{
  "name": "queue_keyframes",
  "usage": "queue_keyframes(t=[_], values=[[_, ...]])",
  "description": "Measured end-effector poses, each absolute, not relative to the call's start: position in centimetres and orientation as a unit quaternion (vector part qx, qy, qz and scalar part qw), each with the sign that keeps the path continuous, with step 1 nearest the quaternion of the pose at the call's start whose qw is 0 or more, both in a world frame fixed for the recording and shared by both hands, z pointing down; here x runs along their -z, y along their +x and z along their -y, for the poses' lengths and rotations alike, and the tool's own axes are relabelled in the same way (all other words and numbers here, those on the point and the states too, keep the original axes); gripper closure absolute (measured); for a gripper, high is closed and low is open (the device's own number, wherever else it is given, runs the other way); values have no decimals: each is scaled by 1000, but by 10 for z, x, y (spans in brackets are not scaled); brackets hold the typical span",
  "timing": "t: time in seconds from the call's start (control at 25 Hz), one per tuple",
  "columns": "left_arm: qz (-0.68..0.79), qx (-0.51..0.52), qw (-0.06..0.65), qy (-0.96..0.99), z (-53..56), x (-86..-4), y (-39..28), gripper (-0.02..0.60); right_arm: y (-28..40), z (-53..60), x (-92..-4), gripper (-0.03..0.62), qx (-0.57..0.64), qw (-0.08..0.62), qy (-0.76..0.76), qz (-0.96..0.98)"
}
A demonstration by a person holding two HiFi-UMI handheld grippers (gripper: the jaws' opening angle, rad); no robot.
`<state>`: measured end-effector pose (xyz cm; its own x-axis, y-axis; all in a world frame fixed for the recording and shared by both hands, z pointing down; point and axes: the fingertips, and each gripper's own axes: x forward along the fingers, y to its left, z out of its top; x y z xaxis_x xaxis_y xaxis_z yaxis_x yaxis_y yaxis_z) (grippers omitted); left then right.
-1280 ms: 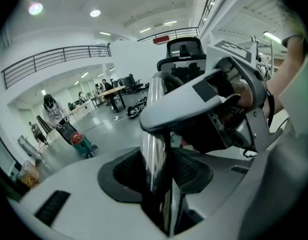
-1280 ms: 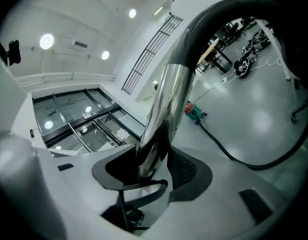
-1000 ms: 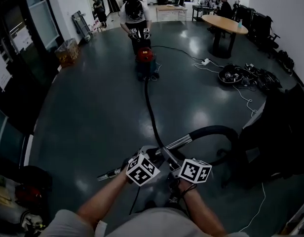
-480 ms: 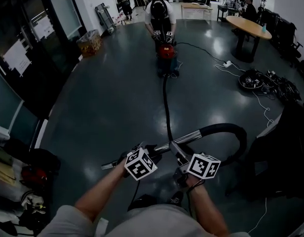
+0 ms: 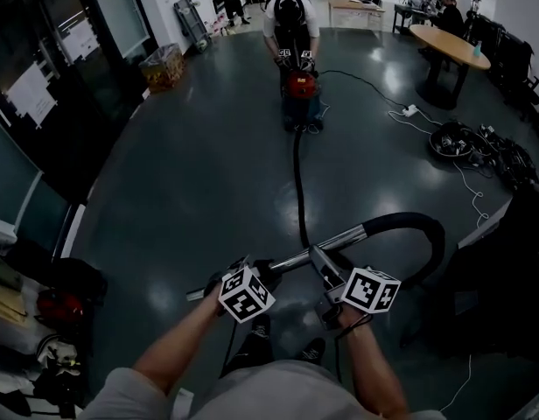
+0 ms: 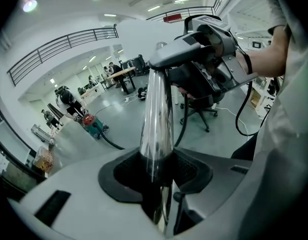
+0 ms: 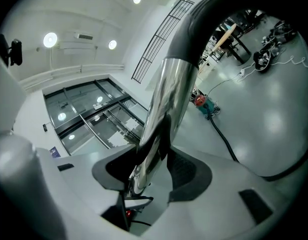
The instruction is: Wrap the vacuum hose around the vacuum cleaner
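I hold a chrome vacuum wand point(image 5: 291, 258) low in front of me with both grippers. My left gripper point(image 5: 252, 276) is shut on its lower stretch, and the tube point(image 6: 156, 119) runs up between the pads. My right gripper point(image 5: 327, 276) is shut on the wand point(image 7: 169, 99) further up, near the bend. From there a black hose point(image 5: 418, 227) arches right, then runs point(image 5: 298, 182) across the floor to the red vacuum cleaner point(image 5: 300, 86) far ahead. The vacuum cleaner also shows small in both gripper views point(image 6: 91, 121) point(image 7: 201, 101).
Another person point(image 5: 290, 16) bends over the vacuum cleaner. A round wooden table point(image 5: 449, 46) stands at the back right, with cables and a power strip point(image 5: 409, 110) on the floor. A dark chair point(image 5: 506, 269) is close on my right. A glass wall point(image 5: 42, 103) lines the left.
Both grippers have carried the wand a little forward and right with their grips unchanged. The hose arch has swung further right, and the head view has turned so the vacuum cleaner sits higher.
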<state>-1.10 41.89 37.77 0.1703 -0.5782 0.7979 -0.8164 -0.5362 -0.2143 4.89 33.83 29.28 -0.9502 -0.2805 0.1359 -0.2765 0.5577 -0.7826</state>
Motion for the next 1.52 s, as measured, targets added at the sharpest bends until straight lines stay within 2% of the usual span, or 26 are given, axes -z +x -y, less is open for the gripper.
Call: queue_keyframes(t=[0.36, 1.0, 1.36, 1.52], values=[[424, -352, 141, 823, -394, -391, -24, 420, 28, -309, -310, 398, 440, -2, -236, -866], [378, -328, 199, 843, -379, -421, -88, 420, -42, -287, -347, 395, 459, 45, -358, -812], [360, -312, 199, 856, -388, -416, -89, 420, -88, -291, -359, 396, 477, 46, -350, -805], [354, -300, 216, 859, -394, -419, -89, 420, -87, -294, -362, 467, 496, 62, -360, -788]])
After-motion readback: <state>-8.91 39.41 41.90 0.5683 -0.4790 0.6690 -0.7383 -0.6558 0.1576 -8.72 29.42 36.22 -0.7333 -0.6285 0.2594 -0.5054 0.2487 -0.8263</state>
